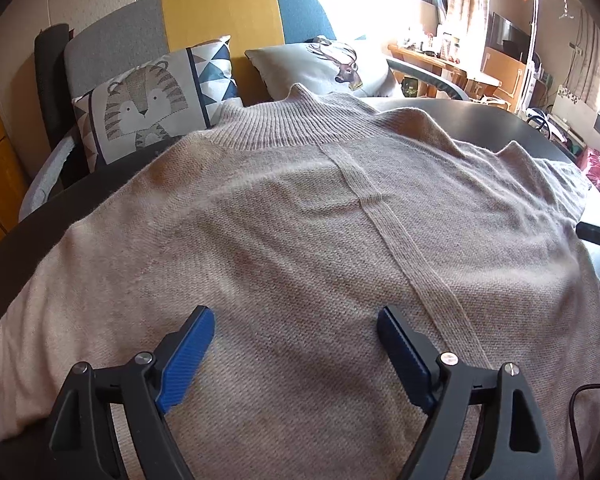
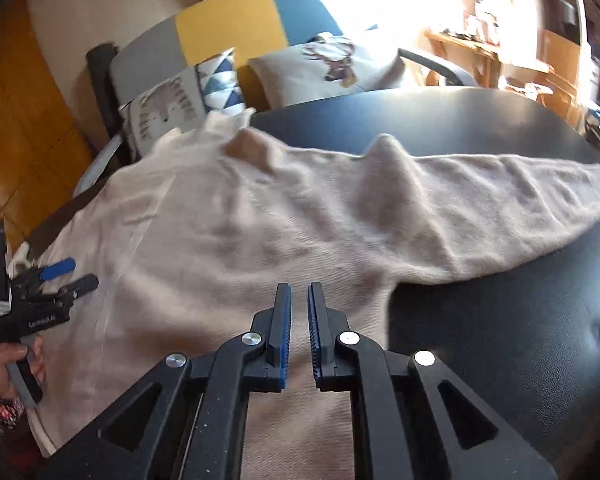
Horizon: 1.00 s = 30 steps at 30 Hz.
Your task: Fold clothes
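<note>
Beige sweater (image 1: 300, 216) spread flat on dark counter (image 2: 500, 320), unfolded. Left gripper (image 1: 296, 322) jaws apart, empty; right gripper (image 2: 299, 300) jaws nearly together, empty. All folds remaining.

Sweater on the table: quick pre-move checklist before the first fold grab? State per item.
1. Sweater spread out on the table: ok, body lies mostly flat, collar at the far edge.
2. Right sleeve laid out: not ok, it is bunched into ridges near the shoulder.
3. Left gripper ready to grasp: ok, jaws wide apart above the sweater body, nothing between them.
4. Right gripper ready to grasp: not ok, jaws nearly shut with only a thin gap, no fabric pinched.
5. Hem position: cannot tell, hidden under both grippers.
6. Left sleeve: cannot tell, only its start shows at the picture edge.
</note>
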Each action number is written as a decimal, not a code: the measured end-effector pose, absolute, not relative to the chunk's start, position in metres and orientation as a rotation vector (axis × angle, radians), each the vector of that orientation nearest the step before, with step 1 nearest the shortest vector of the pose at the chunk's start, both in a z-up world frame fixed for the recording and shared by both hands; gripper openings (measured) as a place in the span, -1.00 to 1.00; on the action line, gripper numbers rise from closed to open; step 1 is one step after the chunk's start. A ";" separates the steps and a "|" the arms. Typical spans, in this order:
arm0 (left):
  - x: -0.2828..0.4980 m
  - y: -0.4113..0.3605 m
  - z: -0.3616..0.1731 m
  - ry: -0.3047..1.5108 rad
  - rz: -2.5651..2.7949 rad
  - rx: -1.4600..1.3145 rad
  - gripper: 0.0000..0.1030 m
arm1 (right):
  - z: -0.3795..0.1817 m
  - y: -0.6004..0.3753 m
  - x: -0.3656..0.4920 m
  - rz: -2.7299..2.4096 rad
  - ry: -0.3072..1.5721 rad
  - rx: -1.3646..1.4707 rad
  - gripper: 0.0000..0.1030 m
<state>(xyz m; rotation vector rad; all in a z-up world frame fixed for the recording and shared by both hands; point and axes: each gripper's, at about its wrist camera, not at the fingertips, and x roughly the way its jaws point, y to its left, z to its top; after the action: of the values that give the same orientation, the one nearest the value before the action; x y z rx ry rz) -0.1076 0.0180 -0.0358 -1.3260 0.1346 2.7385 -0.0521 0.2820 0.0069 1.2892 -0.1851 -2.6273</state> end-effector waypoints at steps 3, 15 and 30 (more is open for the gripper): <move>-0.085 0.007 -0.033 0.044 2.736 -1.320 0.63 | -0.010 0.267 -0.046 -2.597 -0.082 1.346 -0.82; -0.004 -0.052 -0.037 -0.030 2.750 -1.312 0.63 | 0.022 0.211 -0.030 -2.548 -0.060 1.240 -0.79; 0.065 -0.169 -0.039 -0.806 2.714 -1.206 0.59 | -0.002 0.028 -0.050 -2.204 0.211 1.206 -0.77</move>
<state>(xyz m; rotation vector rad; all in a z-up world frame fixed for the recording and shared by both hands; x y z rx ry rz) 0.0653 -0.1695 -0.0391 -1.2057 -0.8058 2.7140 -0.0498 0.0275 -0.0023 1.2055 0.2107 -2.2043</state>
